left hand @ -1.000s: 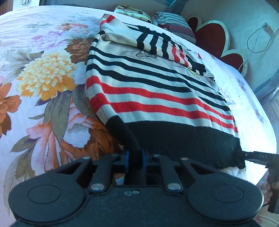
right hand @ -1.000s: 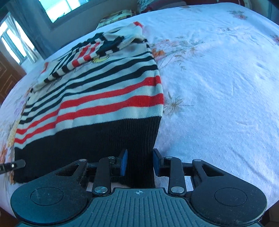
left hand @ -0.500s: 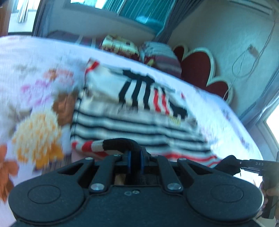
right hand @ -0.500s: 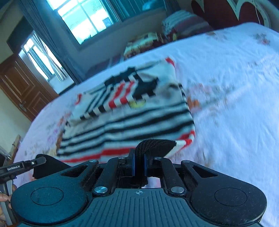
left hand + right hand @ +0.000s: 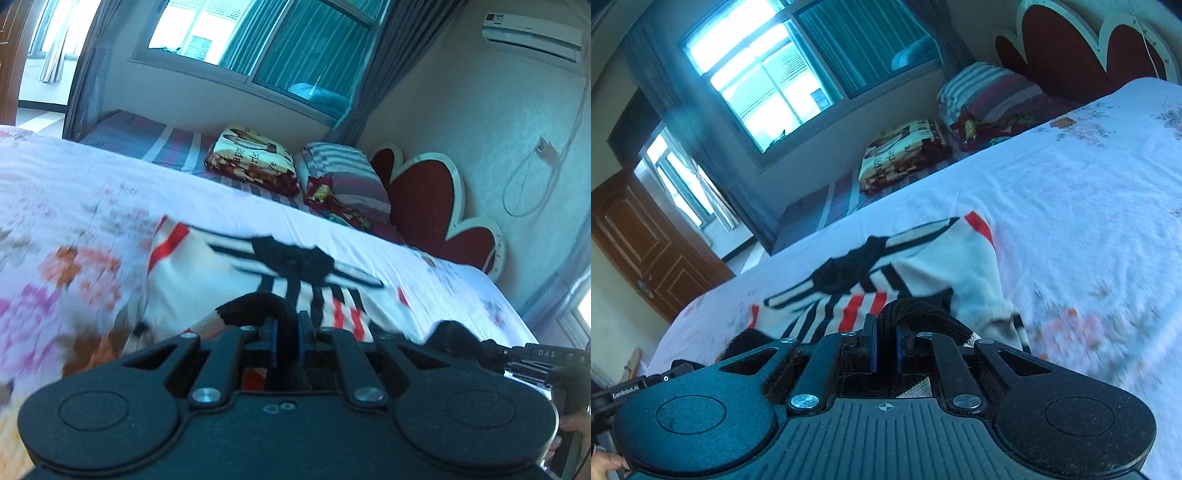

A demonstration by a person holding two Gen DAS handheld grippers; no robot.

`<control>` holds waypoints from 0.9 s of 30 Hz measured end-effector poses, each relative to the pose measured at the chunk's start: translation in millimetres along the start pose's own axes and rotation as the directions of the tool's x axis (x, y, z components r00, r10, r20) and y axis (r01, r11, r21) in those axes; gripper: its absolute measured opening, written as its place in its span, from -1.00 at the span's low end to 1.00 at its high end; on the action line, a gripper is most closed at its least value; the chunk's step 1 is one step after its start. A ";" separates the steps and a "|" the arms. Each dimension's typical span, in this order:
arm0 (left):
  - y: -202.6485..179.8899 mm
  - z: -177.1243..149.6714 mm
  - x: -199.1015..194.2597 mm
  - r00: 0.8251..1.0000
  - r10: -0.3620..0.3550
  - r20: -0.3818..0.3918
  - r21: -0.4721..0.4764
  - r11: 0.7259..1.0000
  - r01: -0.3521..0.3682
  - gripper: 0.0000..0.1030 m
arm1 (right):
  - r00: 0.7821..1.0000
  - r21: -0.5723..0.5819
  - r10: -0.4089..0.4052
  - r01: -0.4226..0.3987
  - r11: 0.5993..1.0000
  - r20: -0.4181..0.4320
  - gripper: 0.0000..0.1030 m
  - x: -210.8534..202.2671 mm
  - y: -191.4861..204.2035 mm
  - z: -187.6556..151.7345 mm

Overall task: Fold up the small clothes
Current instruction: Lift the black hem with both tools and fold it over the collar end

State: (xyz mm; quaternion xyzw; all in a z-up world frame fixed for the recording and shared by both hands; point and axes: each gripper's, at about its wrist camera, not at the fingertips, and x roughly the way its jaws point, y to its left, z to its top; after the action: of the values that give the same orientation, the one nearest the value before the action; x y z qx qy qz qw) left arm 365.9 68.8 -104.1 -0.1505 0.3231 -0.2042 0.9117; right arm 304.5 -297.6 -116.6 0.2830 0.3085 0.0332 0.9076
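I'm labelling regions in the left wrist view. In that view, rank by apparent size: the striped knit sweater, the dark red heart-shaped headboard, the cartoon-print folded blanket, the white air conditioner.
1. Striped knit sweater, partly hidden by the tongs.
2. Dark red heart-shaped headboard.
3. Cartoon-print folded blanket.
4. White air conditioner.
The sweater lies nearest the camera, so its lead is partly nearness.

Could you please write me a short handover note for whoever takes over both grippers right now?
Left gripper: shut on the black hem of the striped sweater, at its left corner.
Right gripper: its jaws have just closed; shut on the same black hem at the right corner.
The sweater lies on the floral bed sheet, sleeves already folded across the chest. Both hem corners are lifted off the bed and carried toward the collar end.
Done: sleeves in, hem gripped and raised.
Left: lay the hem over the upper part, release both corners, and probably smooth or fold once more.
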 end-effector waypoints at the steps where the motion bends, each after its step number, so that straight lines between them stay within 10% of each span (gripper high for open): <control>1: 1.1 5.8 9.8 1.000 0.007 0.005 -0.007 1.000 -0.007 -0.82 | 1.000 0.006 -0.002 0.002 1.000 0.005 -0.84 11.0 -2.7 8.0; 19: 39.2 49.5 157.9 0.969 0.198 -0.145 0.031 0.980 -0.196 -0.63 | 0.989 0.093 -0.041 0.055 0.994 -0.145 -0.83 169.5 -59.3 68.0; 21: 44.5 49.9 162.5 0.966 0.180 -0.185 0.023 0.984 -0.179 -0.48 | 0.986 0.112 -0.029 0.048 0.993 -0.164 -0.48 173.0 -62.7 69.6; 22: 45.6 50.3 161.1 0.966 0.170 -0.196 0.022 0.985 -0.169 -0.41 | 0.988 0.117 -0.012 0.030 0.993 -0.153 0.07 170.9 -64.4 71.3; 24: 45.8 50.6 152.7 0.969 0.174 -0.178 0.034 0.985 -0.170 0.49 | 0.994 0.086 -0.023 0.033 0.996 -0.108 0.68 160.6 -62.1 74.4; 27: 45.7 52.4 128.4 0.975 0.208 -0.074 0.051 0.978 -0.204 0.95 | 0.997 0.029 -0.016 0.019 0.999 -0.079 0.68 150.3 -56.3 81.1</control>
State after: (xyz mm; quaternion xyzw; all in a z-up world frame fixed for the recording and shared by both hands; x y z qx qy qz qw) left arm 503.5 55.8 -151.4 -0.0886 0.3681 -0.1211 0.9176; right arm 466.4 -349.5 -175.3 0.2922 0.3469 0.0319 0.8907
